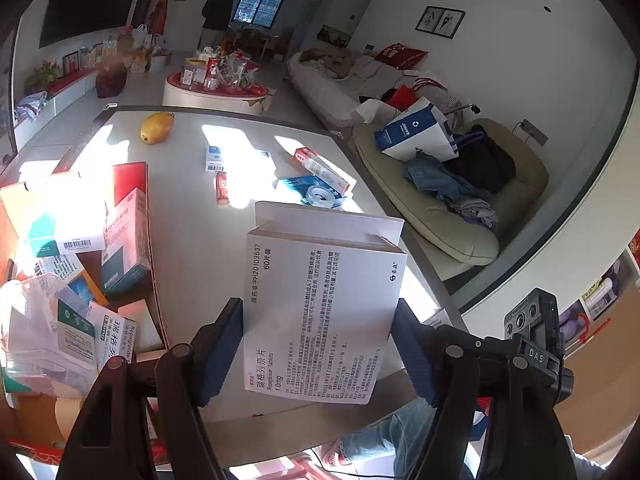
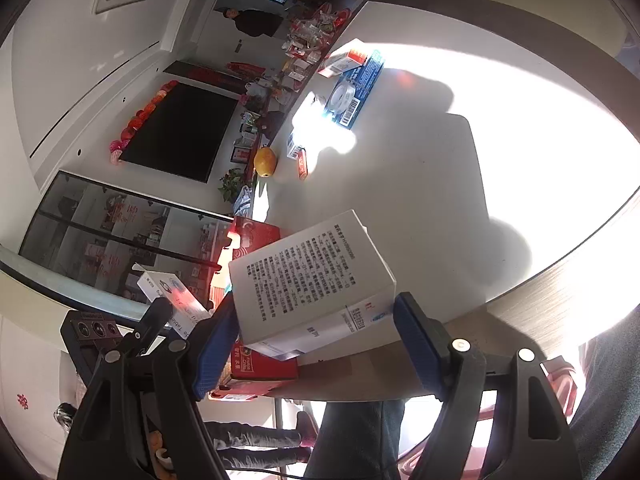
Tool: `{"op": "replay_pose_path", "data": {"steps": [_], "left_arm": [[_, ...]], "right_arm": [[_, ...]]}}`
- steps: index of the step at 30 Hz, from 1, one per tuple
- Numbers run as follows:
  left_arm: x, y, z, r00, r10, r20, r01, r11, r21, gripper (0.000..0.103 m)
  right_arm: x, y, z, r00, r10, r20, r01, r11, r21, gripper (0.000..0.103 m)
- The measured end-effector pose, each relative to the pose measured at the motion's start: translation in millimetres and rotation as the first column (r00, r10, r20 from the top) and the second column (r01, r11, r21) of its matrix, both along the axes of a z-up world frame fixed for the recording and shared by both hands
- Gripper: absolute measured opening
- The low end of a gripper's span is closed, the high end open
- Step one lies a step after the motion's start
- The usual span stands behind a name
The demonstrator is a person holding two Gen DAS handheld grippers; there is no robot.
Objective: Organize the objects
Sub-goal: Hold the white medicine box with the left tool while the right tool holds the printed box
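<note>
Now, left wrist view: the left gripper [image 1: 320, 350] has both blue pads pressed on the sides of a white medicine box [image 1: 320, 316], upright, flap open at 12 o'clock, lifted over the table [image 1: 188, 216]. At 9 o'clock a cardboard carton [image 1: 24, 216] is packed with other packs. Light, stiff card, I'd say (crushable if squeezed hard), best gripped across the narrow sides.

Right wrist view: the right gripper [image 2: 316, 344] carries a second white box [image 2: 308, 280], tilted; left pad touching, right pad seemingly just off it, so the grip is unclear. Only this view shows a red box [image 2: 260, 368] beneath; only the left shows the carton's contents
</note>
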State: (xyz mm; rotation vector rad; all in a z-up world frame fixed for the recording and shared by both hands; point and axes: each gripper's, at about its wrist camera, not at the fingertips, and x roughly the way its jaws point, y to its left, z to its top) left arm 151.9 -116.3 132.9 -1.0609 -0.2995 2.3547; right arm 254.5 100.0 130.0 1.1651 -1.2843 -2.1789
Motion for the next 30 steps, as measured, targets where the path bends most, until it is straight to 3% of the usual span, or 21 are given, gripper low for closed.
{"op": "replay_pose_path", "data": {"steps": [11, 30], "left_arm": [[1, -13, 5, 0.998, 0.044, -0.050, -0.043, 0.999, 0.030, 0.077], [-4, -9, 7, 0.998, 0.047, -0.044, -0.047, 0.999, 0.001, 0.077]], "right_arm": [[0, -24, -2, 0.998, 0.063, 0.009, -0.063, 0.998, 0.017, 0.076], [2, -17, -12, 0.999, 0.037, 0.001, -0.037, 0.999, -0.034, 0.076]]}}
